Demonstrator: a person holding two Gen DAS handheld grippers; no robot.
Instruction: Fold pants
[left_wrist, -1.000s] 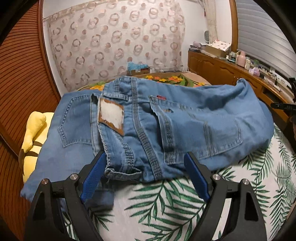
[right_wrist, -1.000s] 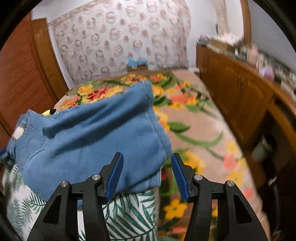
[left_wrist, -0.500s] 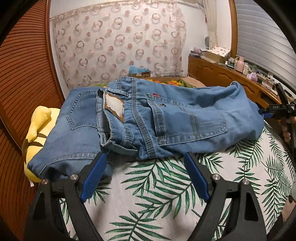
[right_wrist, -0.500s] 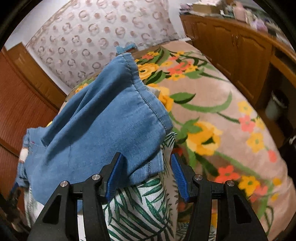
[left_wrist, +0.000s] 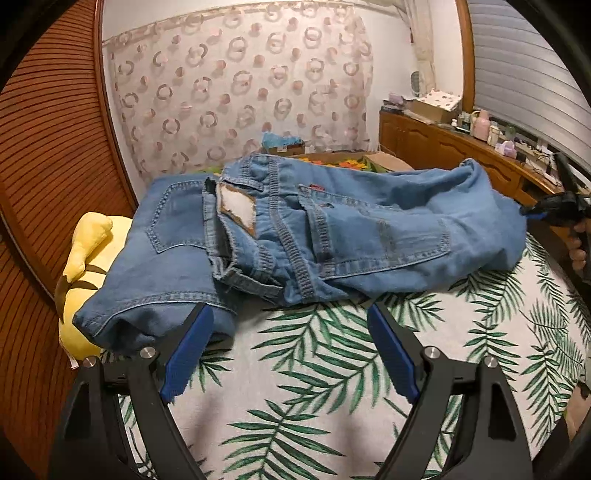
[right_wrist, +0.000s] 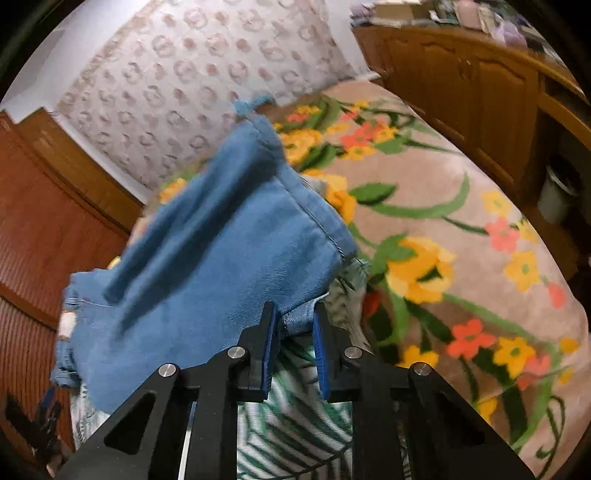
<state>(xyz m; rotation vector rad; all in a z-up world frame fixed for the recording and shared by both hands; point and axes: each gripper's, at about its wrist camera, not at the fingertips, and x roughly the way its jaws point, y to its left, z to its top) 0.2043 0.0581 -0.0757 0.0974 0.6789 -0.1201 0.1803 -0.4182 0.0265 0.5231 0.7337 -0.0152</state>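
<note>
Right tongs (right_wrist: 293, 321) pinching jeans (right_wrist: 221, 258) hem at bedspread (left_wrist: 332, 369) edge.

Jeans (left_wrist: 332, 229): blue denim cloth, matt, w/ thick stitched seams and a rough white patch. Sheet (left_wrist: 332, 387): smooth matt cloth w/ leaf print. Left gripper (left_wrist: 290, 349): matt black plastic, blue pads, shiny metal bolts. Cabinet (right_wrist: 461, 88): glossy brown wood. Toy (left_wrist: 83, 251): soft yellow plush.
</note>
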